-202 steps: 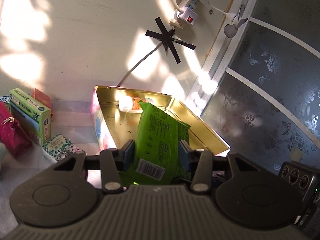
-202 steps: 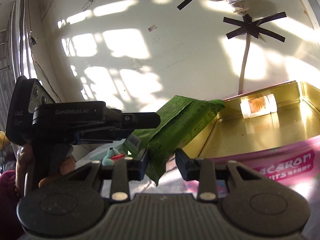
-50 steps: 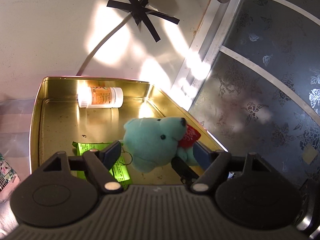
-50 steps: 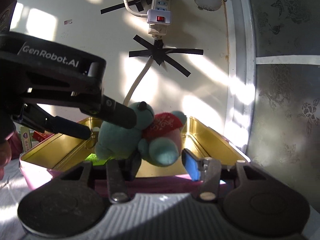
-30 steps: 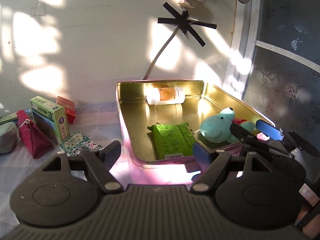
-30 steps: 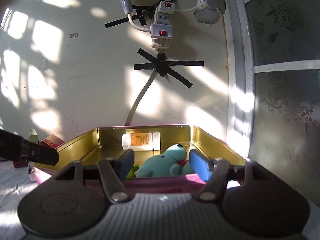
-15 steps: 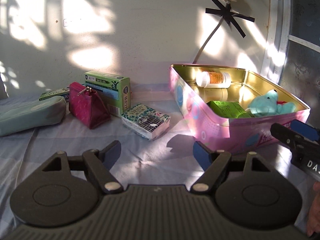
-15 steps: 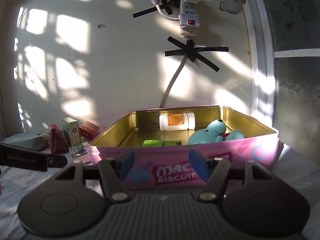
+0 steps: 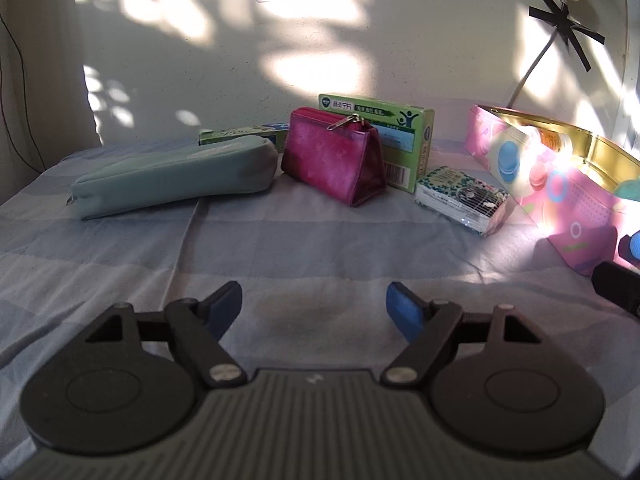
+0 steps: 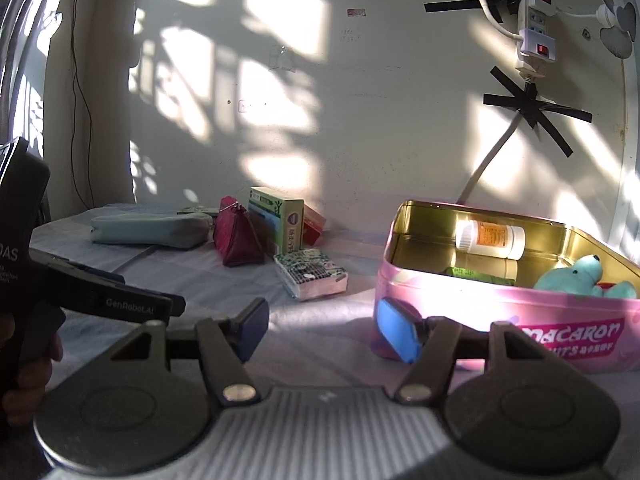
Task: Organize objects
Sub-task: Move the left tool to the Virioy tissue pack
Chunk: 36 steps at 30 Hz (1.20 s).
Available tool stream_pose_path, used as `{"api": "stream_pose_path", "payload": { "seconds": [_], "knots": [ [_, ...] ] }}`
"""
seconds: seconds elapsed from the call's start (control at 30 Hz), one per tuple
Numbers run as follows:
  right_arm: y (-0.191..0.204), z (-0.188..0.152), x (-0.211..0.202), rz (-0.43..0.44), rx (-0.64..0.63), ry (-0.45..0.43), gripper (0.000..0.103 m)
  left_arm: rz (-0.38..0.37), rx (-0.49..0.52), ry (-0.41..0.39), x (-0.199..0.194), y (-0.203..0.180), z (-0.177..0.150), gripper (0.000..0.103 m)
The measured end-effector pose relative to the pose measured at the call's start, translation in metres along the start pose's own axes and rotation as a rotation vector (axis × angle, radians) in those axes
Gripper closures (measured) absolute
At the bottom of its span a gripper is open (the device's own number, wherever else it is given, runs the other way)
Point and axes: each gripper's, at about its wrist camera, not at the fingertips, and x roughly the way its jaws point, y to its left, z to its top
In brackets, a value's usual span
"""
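the pink biscuit tin (image 10: 508, 312) is sitting open on the right side of the striped cloth (image 9: 320, 256), close to the far wall. inside it a white pill bottle (image 10: 490, 239) is lying on its side against the far wall of the tin, a green packet (image 10: 478, 275) is lying flat on the gold floor, and a teal plush bear (image 10: 576, 274) is resting in the near right corner with something red tucked beside it; what that red part is, the view is too small to say.

just left of the tin a patterned tissue pack (image 9: 462, 199) is lying on the cloth. beyond it a green box (image 9: 396, 136) is standing on its long edge, and a magenta zip pouch (image 9: 334, 160) is sitting in front of it, touching or nearly touching it. further left a pale green pencil case (image 9: 172, 176) is lying lengthwise, with a flat green carton (image 9: 244, 133) showing behind it. in the right wrist view a small red box (image 10: 314, 224) is peeking out behind the green box.

the left gripper (image 9: 314, 308) is hovering over bare cloth in the near middle, its jaws standing wide apart and holding nothing. the right gripper (image 10: 320, 330) is hovering near the tin's left corner, jaws also parted and empty. a hand (image 10: 28, 372) is gripping the left tool's handle at the left edge.
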Motion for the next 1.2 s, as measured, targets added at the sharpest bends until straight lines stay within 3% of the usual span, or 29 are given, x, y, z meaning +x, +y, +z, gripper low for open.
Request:
{"api": "stream_pose_path", "payload": {
  "seconds": [0.27,0.43,0.63,0.93,1.1,1.2],
  "knots": [
    [0.038,0.003,0.033,0.064,-0.081,0.072,0.041,0.054,-0.022,0.000,0.007,0.037,0.003,0.022],
    [0.047,0.009,0.058,0.077,-0.093,0.138,0.041,0.029,-0.097,0.021,0.011,0.052,0.003,0.021],
    [0.050,0.019,0.087,0.049,-0.124,0.172,0.040,0.024,-0.068,0.002,0.007,0.048,0.000,0.018],
    [0.055,0.050,0.139,0.004,-0.228,0.165,0.033,-0.032,-0.164,0.002,0.010,0.062,0.001,0.013],
    [0.045,0.061,0.185,0.004,-0.187,0.294,0.032,-0.053,-0.197,-0.008,0.011,0.067,0.002,0.013],
    [0.044,0.060,0.201,-0.016,-0.188,0.360,0.025,-0.063,-0.207,-0.010,0.011,0.068,0.002,0.013]
  ]
}}
